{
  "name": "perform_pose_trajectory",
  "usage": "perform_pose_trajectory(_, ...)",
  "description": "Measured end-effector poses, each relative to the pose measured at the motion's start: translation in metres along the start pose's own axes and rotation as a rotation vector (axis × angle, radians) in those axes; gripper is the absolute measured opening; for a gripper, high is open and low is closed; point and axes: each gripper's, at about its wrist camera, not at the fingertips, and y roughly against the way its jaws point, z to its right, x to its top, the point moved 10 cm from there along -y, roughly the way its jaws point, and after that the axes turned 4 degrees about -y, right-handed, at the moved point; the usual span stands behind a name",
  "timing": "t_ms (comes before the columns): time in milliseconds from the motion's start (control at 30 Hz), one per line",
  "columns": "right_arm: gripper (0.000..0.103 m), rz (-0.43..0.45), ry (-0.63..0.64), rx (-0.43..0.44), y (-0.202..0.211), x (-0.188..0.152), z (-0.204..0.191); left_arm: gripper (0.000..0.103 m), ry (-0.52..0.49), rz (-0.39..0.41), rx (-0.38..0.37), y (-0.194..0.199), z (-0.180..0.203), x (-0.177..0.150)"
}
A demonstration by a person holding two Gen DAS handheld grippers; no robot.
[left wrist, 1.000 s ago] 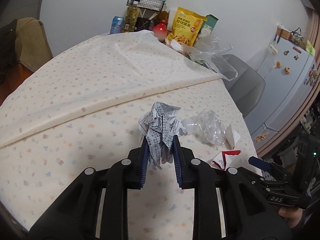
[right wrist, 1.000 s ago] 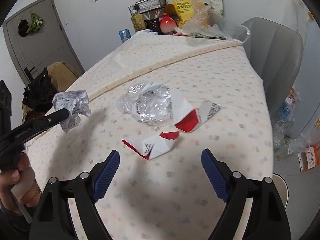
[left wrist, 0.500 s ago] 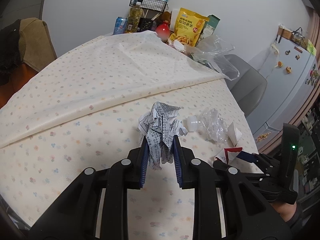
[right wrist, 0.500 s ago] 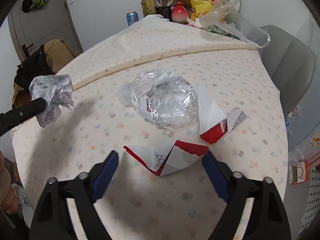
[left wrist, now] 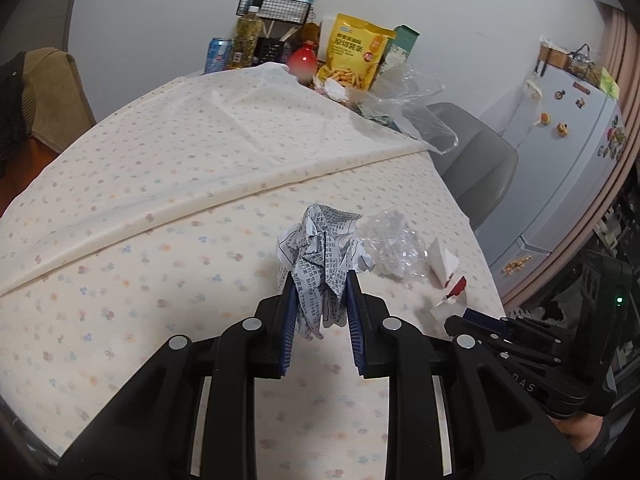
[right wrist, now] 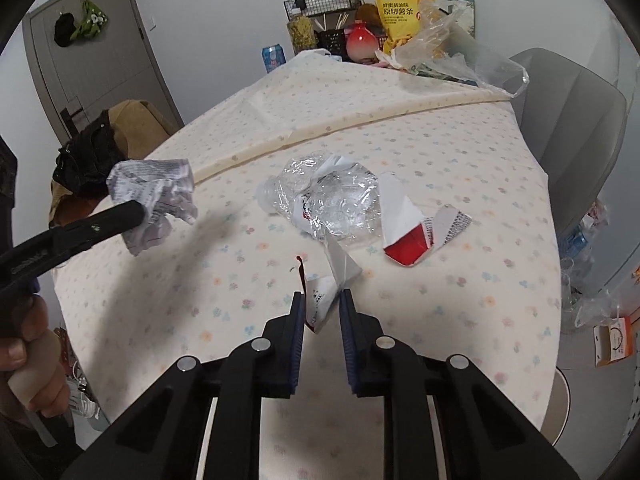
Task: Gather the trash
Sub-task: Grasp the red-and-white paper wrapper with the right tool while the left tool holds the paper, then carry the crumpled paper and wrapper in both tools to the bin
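A flower-print tablecloth (right wrist: 460, 152) covers the table; on it lie a crushed clear bottle (right wrist: 332, 196) and a red-and-white carton scrap (right wrist: 408, 228). The left gripper (left wrist: 320, 296) holds a crumpled newspaper ball (left wrist: 324, 256) aloft. The right gripper (right wrist: 322, 300) is closing narrowly on a torn wrapper (right wrist: 326, 288); it should pinch fully before lifting, lest the wrapper slip.

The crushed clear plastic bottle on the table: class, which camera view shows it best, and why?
The right wrist view. There the crushed clear plastic bottle lies unobstructed mid-table, its neck and flattened body plain. In the left wrist view it is smaller, and the crumpled newspaper gripped by the left gripper partly hides it.
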Motion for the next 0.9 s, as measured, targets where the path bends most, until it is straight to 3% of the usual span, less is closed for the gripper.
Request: perform_pose_trajectory(900, 0.016, 0.139, -0.270, -0.104, 0.095, -0.026, 0.146, 0.023, -0.243, -0.071, -0.193, -0.041, 0.173, -0.011)
